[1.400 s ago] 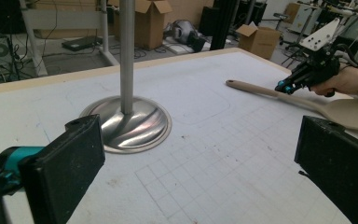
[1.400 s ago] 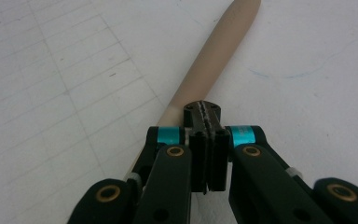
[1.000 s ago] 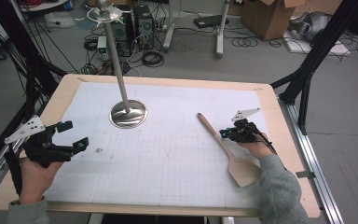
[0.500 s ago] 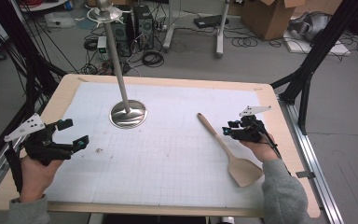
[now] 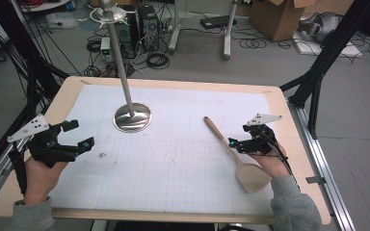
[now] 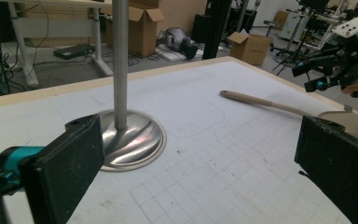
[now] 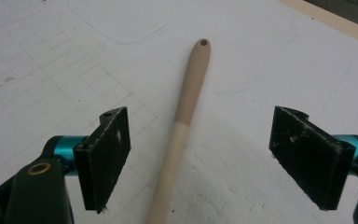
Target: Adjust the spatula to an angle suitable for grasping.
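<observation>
My right gripper's fingers stood wide apart astride the wooden spatula's handle, touching nothing; the spatula lay flat on the table's right side, ungrasped; my left gripper, likewise open and empty, waited near the metal stand.

Bare gridded mat across the table's middle and toward 6 o'clock: open passage there. At 11 o'clock, blocked by an upright metal pole on a round base. Toward 3 o'clock, crossed slantwise by a wooden spatula lying flat.
</observation>
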Demonstrator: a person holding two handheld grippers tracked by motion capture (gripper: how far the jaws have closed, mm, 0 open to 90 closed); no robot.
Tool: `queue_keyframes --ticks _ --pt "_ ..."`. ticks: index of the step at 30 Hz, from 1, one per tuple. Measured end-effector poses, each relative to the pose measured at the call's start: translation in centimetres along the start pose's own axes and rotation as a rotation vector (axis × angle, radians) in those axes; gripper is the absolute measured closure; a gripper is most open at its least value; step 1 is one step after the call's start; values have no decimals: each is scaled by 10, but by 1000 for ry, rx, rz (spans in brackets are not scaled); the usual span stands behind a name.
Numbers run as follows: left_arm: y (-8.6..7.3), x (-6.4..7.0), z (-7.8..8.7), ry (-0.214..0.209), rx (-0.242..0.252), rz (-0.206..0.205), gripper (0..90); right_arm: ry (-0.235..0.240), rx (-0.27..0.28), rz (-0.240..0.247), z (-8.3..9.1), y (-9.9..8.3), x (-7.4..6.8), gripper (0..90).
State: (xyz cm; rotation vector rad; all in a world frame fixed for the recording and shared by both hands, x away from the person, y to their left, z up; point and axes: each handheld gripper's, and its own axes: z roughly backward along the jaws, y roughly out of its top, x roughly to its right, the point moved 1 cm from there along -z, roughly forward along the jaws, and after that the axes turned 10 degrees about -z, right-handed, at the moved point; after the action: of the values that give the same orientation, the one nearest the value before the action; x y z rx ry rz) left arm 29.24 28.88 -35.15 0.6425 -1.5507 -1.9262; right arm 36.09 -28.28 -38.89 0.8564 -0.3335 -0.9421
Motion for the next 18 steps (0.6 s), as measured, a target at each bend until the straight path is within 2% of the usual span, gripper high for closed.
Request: queue_keyframes --ticks 4,9,11,12,14,18 --pt "1 0 -2 -8 1 -2 20 -11 -6 7 3 -1 -3 188" --pt "1 0 1 -5 6 -2 20 -25 -2 -12 5 -2 -5 186" --pt "2 0 2 -2 9 -3 20 -23 -12 -16 4 -3 -4 185" --pt "2 0 3 0 13 -2 20 -9 -23 -39 3 -5 -2 150" --pt "3 0 4 1 12 -5 20 -13 -22 -51 3 -7 -2 147" --pt "2 -1 4 1 11 0 19 -6 -37 -51 -1 -13 1 148"
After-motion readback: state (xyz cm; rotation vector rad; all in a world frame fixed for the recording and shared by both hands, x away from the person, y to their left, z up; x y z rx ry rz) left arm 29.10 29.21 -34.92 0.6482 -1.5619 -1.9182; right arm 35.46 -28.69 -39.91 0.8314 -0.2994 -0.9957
